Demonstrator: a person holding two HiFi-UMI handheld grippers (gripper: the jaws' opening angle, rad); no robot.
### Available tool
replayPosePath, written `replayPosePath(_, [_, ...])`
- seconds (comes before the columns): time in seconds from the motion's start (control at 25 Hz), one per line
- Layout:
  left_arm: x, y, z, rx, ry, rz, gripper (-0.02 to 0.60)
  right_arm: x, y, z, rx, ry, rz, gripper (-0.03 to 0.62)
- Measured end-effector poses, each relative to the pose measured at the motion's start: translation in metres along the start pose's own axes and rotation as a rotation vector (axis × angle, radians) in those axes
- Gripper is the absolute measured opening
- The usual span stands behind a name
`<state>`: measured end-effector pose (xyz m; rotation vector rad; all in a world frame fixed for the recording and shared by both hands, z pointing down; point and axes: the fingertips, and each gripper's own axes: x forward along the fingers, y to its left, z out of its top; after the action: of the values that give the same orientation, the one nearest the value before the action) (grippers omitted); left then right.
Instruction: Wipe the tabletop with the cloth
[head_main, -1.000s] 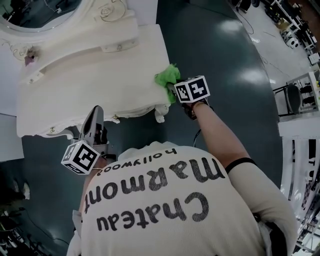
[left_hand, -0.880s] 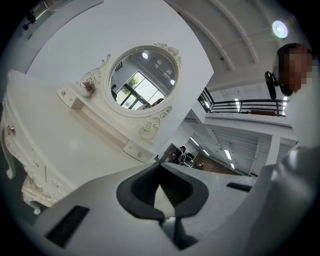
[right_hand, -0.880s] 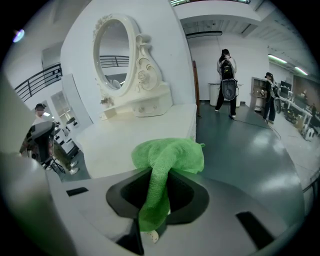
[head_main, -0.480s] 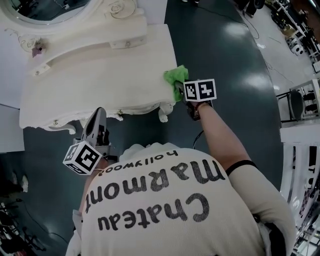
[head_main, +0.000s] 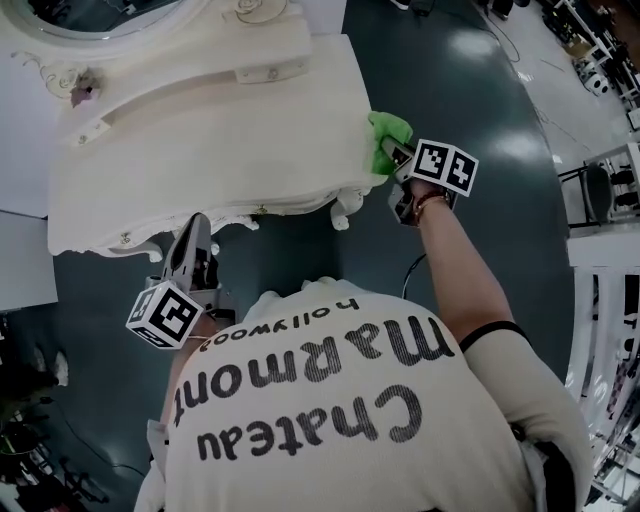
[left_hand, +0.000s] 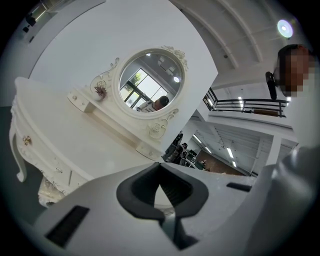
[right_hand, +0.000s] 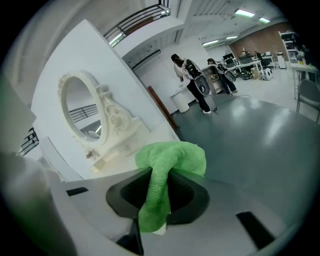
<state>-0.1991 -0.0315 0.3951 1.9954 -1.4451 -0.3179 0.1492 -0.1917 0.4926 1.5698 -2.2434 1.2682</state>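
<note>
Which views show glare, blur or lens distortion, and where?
Head view: bright glare patches lie on the dark floor. Left gripper view: the fisheye lens bends the white table, and the corners are dark. Right gripper view: the same bending, a faint green blur at the left edge, and the cloth is sharp.

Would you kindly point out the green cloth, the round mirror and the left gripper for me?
green cloth (right_hand: 172, 156): right gripper view, its bunched top fold.
round mirror (left_hand: 150, 82): left gripper view, middle of the glass.
left gripper (head_main: 196, 222): head view, between its closed fingertips.
</note>
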Motion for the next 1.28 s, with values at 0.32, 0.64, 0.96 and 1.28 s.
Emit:
replayPosePath(0.32, [-0.036, 0.042, 0.04, -0.017, -0.009, 0.006, 0.006, 0.02, 0.151, -0.005, -0.228, -0.027, 0.128, 0.098])
replayPosePath(0.64, [-0.088, 0.095, 0.062, -0.048, -0.045, 0.056, 0.006, 0.06, 0.246, -0.067, -0.382, 0.076, 0.167, 0.098])
replayPosePath(0.96, [-0.125, 0.144, 0.089, -0.059, -0.091, 0.099, 0.006, 0.105, 0.294, -0.141, -0.509, 0.225, 0.194, 0.1])
replayPosePath(1.28, [-0.139, 0.177, 0.091, -0.097, -0.086, 0.126, 0.006, 0.136, 0.291, -0.193, -0.785, 0.36, 0.13, 0.1])
